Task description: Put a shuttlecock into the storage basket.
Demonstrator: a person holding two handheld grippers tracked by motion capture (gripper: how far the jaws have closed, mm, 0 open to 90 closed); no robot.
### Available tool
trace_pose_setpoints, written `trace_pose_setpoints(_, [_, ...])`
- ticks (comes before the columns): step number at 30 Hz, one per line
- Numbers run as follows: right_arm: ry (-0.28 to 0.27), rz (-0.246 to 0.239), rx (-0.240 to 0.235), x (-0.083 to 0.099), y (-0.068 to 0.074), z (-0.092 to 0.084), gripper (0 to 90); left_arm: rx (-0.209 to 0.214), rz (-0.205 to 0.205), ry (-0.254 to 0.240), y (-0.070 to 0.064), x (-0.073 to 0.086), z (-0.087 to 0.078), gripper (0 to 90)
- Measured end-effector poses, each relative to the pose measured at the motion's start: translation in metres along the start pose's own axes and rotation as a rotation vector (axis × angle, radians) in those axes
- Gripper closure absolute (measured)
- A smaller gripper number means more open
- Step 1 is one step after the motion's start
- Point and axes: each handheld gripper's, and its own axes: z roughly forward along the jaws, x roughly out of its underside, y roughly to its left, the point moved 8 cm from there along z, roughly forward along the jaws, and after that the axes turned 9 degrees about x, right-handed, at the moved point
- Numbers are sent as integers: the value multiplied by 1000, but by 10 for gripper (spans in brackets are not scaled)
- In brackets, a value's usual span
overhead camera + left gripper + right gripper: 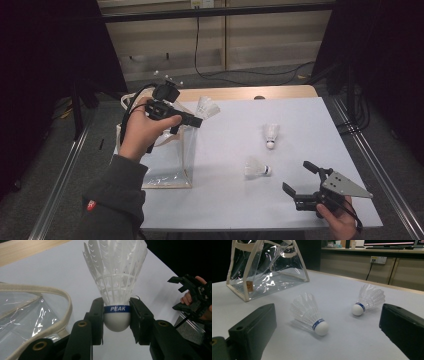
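Three shuttlecocks are in play. One, the held shuttlecock [116, 287], is pinched between the jaws of the left tool [192, 120]; the jaws press on either side of its white cork base right at the blue band printed PEAK, and the feather skirt points away from the tool. In the high view this tool is held up by the left hand [141, 129] near the counter's far left corner, just above the open mouth of the clear bag [167, 170], with the feathers of the held shuttlecock [206, 107] sticking out past the jaw tips toward the far edge.

The clear bag stands at the left edge of the white counter [300, 115]; it is see-through plastic with cream fabric trim and handles, and in the left gripper view its trimmed rim [53, 322] curves just beside the left jaw.

The near shuttlecock [256, 167] lies on its side toward the middle of the counter, cork pointing to the right edge. The far shuttlecock [270, 135] lies a little beyond it, closer to the far edge, cork toward the near edge. The two are apart, not touching.

The right tool [300, 180] sits low at the near right corner, held by the right hand [340, 220], its jaws spread wide with nothing between them. In the right gripper view both loose shuttlecocks lie on the counter ahead of the gaping jaws, the bag [265, 267] standing farther back.
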Motion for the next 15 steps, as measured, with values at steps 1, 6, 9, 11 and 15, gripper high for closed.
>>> trace_pose_setpoints(1, [0,2,-1,0,0,0,11,1,-5,-4,0,0,0,657])
trace_pose_setpoints(6, [-2,-2,-2,0,1,0,11,-9,-18,-19,3,-3,-3,657])
trace_pose_setpoints(9, [-1,-2,-2,0,1,0,11,-20,-13,-11,5,-3,-4,658])
trace_pose_setpoints(11, [-3,-3,-2,0,1,0,11,-24,-16,-15,7,-4,-4,658])
trace_pose_setpoints(15, [-4,-3,-2,0,1,0,11,-27,-21,-13,10,-5,-6,658])
